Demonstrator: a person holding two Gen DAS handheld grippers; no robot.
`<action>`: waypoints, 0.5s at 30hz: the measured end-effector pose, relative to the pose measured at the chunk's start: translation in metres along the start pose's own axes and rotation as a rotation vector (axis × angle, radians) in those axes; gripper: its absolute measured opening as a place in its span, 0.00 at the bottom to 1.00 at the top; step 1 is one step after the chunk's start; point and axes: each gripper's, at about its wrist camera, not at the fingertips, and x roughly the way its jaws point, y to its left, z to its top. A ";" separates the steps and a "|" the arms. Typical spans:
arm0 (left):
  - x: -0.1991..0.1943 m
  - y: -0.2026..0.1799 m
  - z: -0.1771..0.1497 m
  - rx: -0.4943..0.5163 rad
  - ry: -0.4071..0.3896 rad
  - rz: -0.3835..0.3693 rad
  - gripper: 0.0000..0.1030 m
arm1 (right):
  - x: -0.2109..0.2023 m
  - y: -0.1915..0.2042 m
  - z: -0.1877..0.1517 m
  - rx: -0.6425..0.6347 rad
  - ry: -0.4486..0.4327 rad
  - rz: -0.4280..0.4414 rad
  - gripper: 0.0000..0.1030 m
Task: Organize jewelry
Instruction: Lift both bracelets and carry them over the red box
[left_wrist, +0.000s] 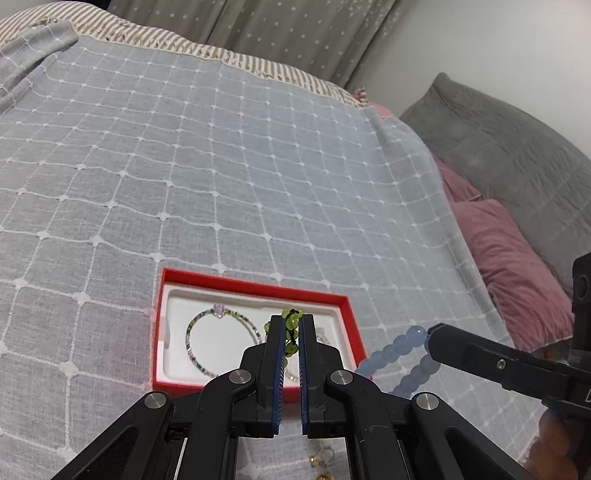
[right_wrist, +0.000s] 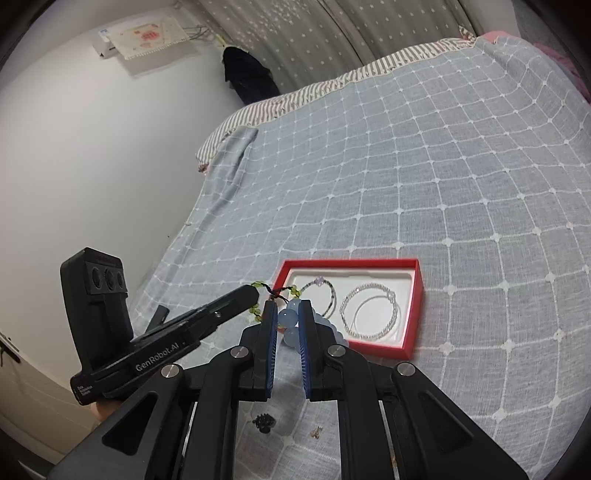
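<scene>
A red jewelry box (left_wrist: 255, 286) (right_wrist: 413, 306) with a white liner lies on the bed. In it lie a thin dark beaded bracelet (left_wrist: 192, 332) (right_wrist: 328, 291) and a clear crystal bracelet (right_wrist: 373, 310). My left gripper (left_wrist: 291, 321) is shut on a green beaded bracelet (left_wrist: 291, 317) (right_wrist: 258, 286), held above the box's near edge. My right gripper (right_wrist: 288, 310) is shut on a pale blue beaded bracelet (right_wrist: 290, 317) (left_wrist: 402, 343), held just in front of the box, beside the left gripper (right_wrist: 255, 291).
The grey checked bedspread (left_wrist: 221, 166) covers the bed. Pink and grey pillows (left_wrist: 517, 258) lie at the right. Small gold earrings (left_wrist: 325, 458) and a small dark piece (right_wrist: 264, 422) lie on the bedspread near me. A white wall (right_wrist: 92, 166) stands left.
</scene>
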 end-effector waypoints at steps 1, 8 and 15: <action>0.004 0.000 0.003 -0.003 0.002 -0.004 0.01 | 0.002 0.000 0.003 0.002 -0.002 0.003 0.11; 0.030 0.014 0.013 -0.068 0.028 -0.036 0.01 | 0.025 -0.011 0.023 0.027 0.004 -0.006 0.11; 0.049 0.026 0.014 -0.099 0.075 -0.043 0.01 | 0.051 -0.026 0.025 0.057 0.042 -0.030 0.11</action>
